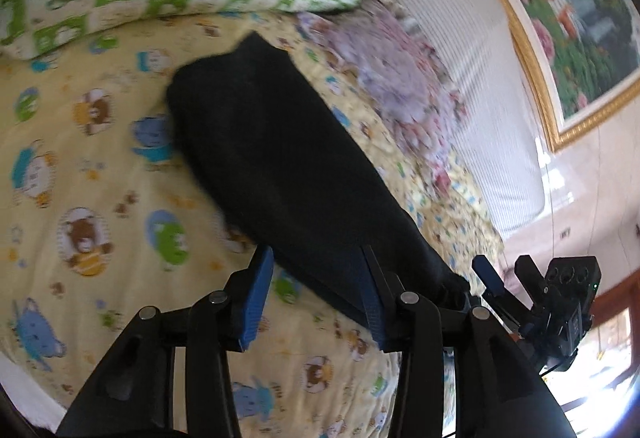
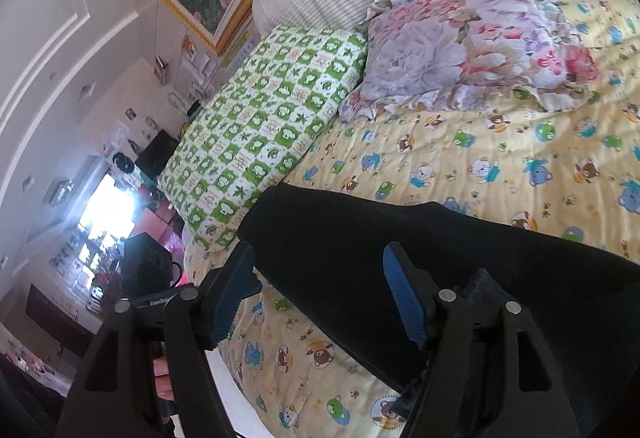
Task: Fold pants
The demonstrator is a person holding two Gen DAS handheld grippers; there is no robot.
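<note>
Left wrist view: left gripper [image 1: 316, 298] spread wide, nothing pinched. Pants [image 1: 280, 165] black, long strip on quilt [image 1: 80, 173], running from near right fingertip to far middle; near end looks draped over right finger, can't confirm. Right gripper [image 1: 494, 280] just beside pants' near right edge, state unclear here.

Right wrist view: right gripper [image 2: 320, 298] also spread, pants [image 2: 400, 250] between fingers, not clamped. Pillow [image 2: 260, 141] far left.

Next, prob.: pinch both near corners evenly, lift low, carry to far end, keep edges aligned.
</note>
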